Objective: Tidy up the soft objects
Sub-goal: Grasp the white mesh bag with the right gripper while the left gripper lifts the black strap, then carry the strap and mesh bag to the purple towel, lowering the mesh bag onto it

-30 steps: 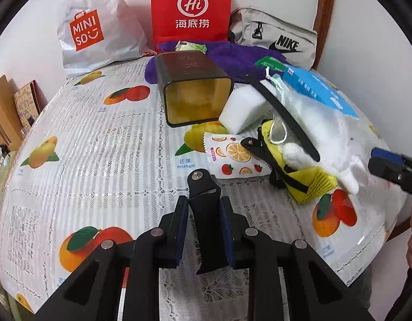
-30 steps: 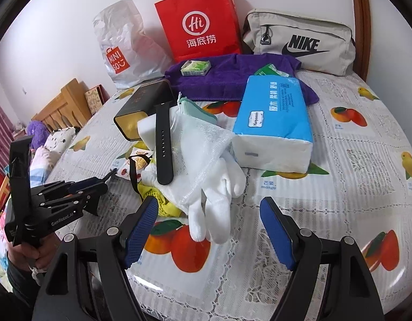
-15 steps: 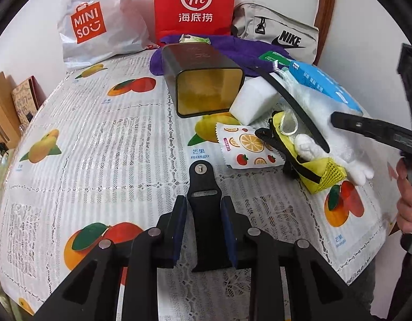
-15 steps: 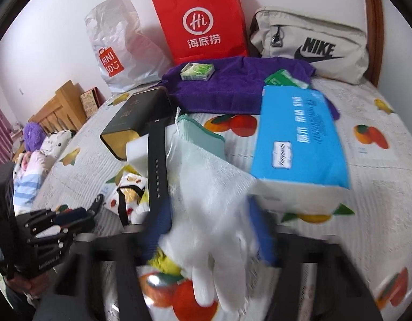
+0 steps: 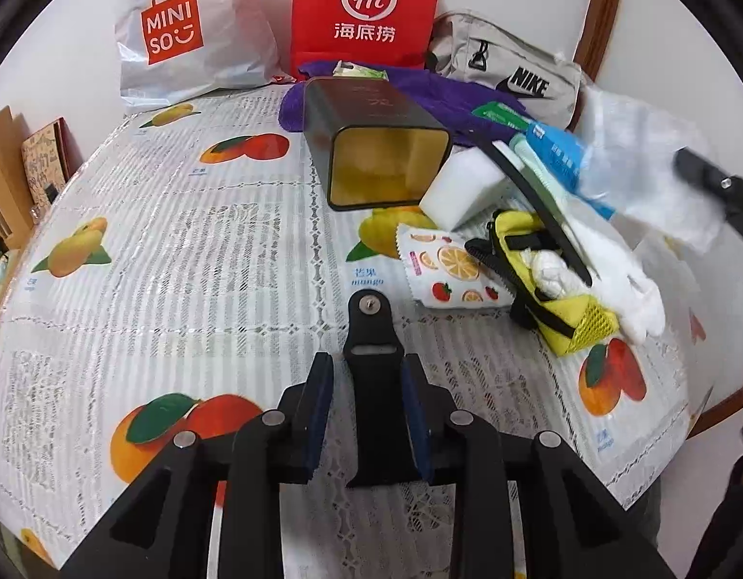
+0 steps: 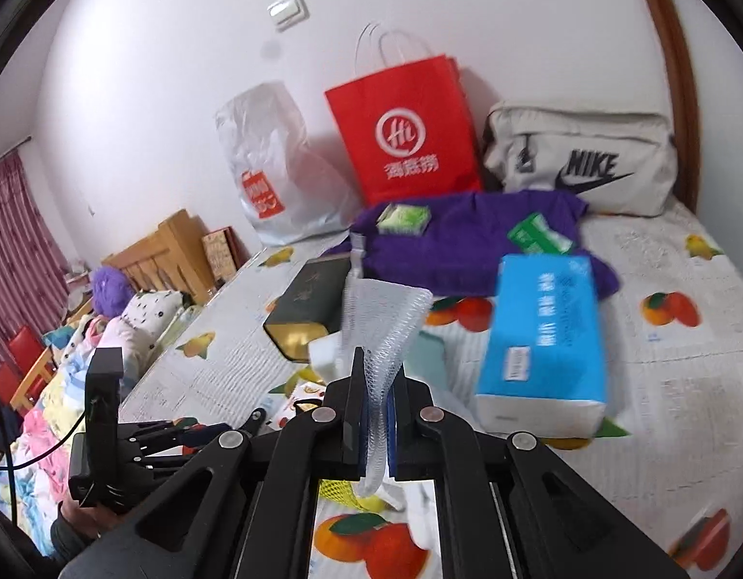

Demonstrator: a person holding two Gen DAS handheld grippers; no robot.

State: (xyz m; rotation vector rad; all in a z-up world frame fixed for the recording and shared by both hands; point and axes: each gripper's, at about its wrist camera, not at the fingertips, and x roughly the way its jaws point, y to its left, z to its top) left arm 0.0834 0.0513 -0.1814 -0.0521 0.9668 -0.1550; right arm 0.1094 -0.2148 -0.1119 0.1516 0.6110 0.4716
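- your right gripper (image 6: 375, 415) went from jaws wide apart a second ago to clamped on the white mesh bag (image 6: 382, 333); the jaws have just been closing, and the mesh is now pinched flat between the blue pads.
- the mesh bag has come up off the pile: in the left wrist view it hangs blurred above the tablecloth (image 5: 178, 251), near the blue tissue pack (image 5: 557, 157), where before it lay draped over the heap.
- left behind on the pile: the white gloves (image 5: 627, 294), the yellow mesh pouch (image 5: 564, 323), the long black strap (image 5: 530, 193) and the white sponge block (image 5: 463, 188), much as they lay a second ago.
- your left gripper (image 5: 366, 415) has barely shifted; a short black strap piece (image 5: 371, 371) sits between its pads. the jaws have just been opening slightly, and you cannot tell from the frame whether the pads still press on it.
- judgement: first soft item is secured and lifted; a drop-off spot is the next need. the loose mesh could snag on the black strap.
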